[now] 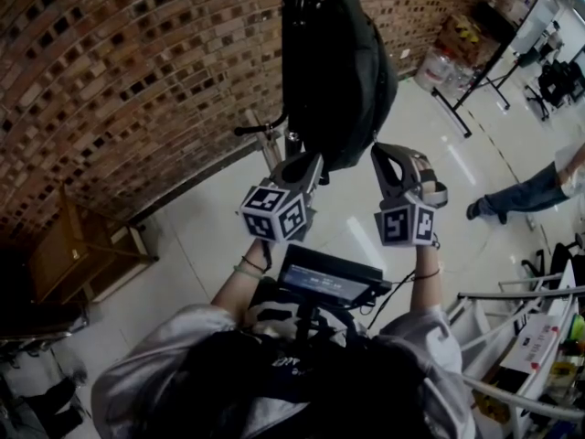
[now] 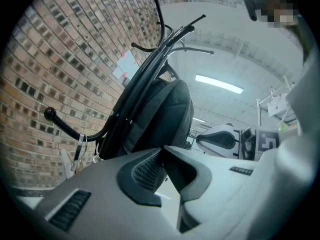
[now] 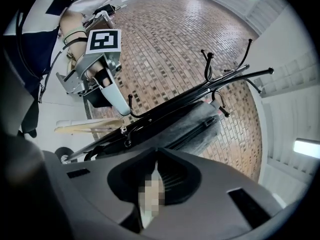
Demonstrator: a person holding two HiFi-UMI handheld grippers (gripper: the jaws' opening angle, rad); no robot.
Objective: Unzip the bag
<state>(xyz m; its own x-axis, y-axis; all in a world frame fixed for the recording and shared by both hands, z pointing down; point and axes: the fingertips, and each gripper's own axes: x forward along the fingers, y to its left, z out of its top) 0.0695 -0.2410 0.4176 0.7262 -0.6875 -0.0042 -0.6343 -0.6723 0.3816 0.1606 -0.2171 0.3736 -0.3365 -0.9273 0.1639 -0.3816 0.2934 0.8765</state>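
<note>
Dark grey fabric, slack and smooth: bag [image 1: 338, 71] hung on black coat stand [image 2: 148, 69] before brick wall [image 1: 137, 62], zip [image 3: 196, 130] running closed along one side. Just under its lower end, left gripper [image 2: 162, 151] pressed together, empty; right gripper [image 3: 157, 154] barely parted, empty.

Bright, even light from a ceiling strip lamp [image 2: 219, 84], glaring in streaks off the glossy floor [image 1: 425, 149]. The bag [image 1: 338, 71] shows dark, with little detail. Fisheye bends the brick wall [image 1: 137, 80]; both gripper views have black corners and blurred near foregrounds
</note>
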